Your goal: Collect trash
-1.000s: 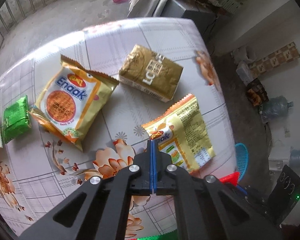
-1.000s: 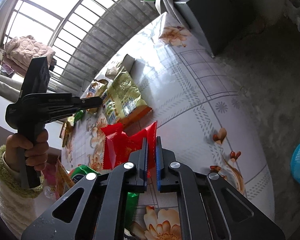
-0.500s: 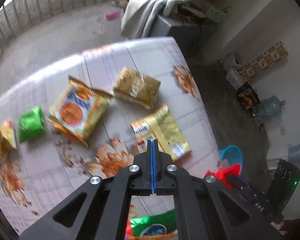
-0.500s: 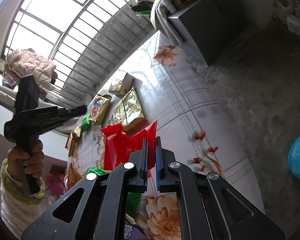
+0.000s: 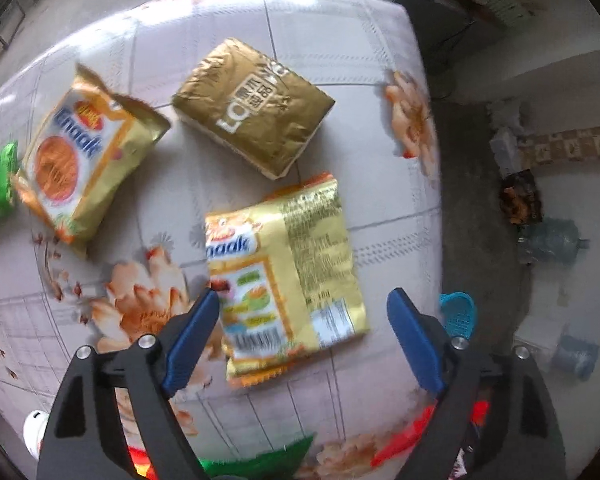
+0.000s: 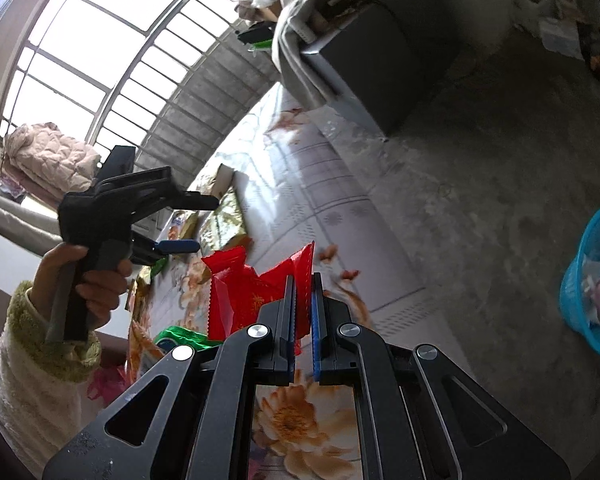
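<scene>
A yellow Enaak noodle packet point(image 5: 288, 272) lies face-down-and-label-up at the centre of the left wrist view, on a floral tablecloth point(image 5: 340, 40). The left gripper point(image 5: 304, 320) hangs above it, its blue-padded jaws opening wide to either side of the packet's lower end, not touching it. This looks like the approach to a pickup; the next move likely calls for lowering and closing on the wrapper. A second Enaak packet point(image 5: 80, 160) lies at left and a gold foil packet point(image 5: 252, 108) at upper centre. Only the right wrist view shows the right gripper point(image 6: 304, 292), jaws clamped on a red wrapper point(image 6: 256, 288), a hand point(image 6: 88, 276) holding the left tool, and a blue basket point(image 6: 592, 280) on the floor at right.
</scene>
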The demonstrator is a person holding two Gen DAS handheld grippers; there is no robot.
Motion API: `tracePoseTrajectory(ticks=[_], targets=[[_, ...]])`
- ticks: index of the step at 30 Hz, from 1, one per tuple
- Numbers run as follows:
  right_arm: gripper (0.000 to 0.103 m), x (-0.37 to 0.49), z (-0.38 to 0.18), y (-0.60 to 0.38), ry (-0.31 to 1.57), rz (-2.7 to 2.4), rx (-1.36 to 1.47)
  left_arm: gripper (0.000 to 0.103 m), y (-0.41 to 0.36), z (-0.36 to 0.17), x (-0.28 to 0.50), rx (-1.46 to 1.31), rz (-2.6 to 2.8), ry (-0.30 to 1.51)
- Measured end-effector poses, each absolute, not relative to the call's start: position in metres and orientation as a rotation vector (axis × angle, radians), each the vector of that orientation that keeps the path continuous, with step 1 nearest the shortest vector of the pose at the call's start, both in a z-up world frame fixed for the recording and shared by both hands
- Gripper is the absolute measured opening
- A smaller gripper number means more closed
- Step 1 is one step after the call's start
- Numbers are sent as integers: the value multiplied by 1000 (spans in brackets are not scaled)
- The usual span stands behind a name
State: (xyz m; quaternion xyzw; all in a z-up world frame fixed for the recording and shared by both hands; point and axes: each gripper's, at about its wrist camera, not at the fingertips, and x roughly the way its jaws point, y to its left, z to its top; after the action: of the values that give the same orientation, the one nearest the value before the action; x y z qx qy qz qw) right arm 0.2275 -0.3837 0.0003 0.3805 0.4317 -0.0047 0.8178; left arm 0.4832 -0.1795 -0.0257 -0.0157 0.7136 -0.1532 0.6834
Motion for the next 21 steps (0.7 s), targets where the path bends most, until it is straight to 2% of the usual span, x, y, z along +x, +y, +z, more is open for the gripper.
tracePoseTrajectory(ticks=[3, 4, 6, 11, 13, 18, 21], targets=[[5, 226, -5, -389, 920, -10, 824, 84, -190, -38, 486, 14, -295, 1607], [5, 226, -7, -391, 920, -11, 828, 89, -193, -39, 485, 16, -292, 1602], [5, 225, -8, -392, 919, -10, 834, 91, -202, -39, 481, 52, -286, 1581], [5, 220, -11, -399, 913, -7, 854, 90, -224, -41, 468, 226, -308, 1530], [5, 216, -11, -401, 910, -4, 860, 80, -228, -37, 462, 263, -319, 1490], [5, 204, -8, -406, 901, -2, 868, 44, -224, -25, 457, 236, -314, 1465], [5, 194, -3, -408, 888, -5, 865, 36, -219, -14, 453, 212, -313, 1454]])
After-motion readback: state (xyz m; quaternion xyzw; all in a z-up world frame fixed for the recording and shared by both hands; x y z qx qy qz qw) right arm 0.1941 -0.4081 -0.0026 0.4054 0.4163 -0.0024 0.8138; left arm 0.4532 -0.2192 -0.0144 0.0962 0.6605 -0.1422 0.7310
